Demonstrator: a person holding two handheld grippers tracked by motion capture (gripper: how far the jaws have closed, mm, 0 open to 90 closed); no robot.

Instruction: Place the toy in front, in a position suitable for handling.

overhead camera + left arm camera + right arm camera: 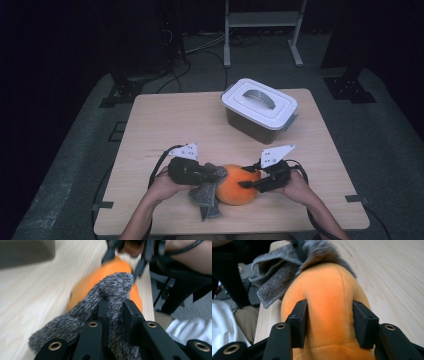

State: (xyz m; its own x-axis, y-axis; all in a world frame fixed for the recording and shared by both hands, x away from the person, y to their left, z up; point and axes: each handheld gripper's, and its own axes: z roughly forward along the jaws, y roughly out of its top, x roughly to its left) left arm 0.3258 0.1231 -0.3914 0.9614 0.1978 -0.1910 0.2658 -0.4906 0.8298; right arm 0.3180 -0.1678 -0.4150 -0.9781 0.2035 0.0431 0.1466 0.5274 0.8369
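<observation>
Wiping the orange plush toy [237, 185] looks like the step in hand: it sits on the worktop [165, 120] at the near edge, about six o'clock. Your right hand-held gripper [248, 184] clamps it from three o'clock; your left hand-held gripper [216, 173], clenched on the grey cloth [206, 194], presses from nine o'clock. Next, drag the cloth across while holding the toy steady. The lidded box [259, 109] stands well apart at one o'clock.
</observation>
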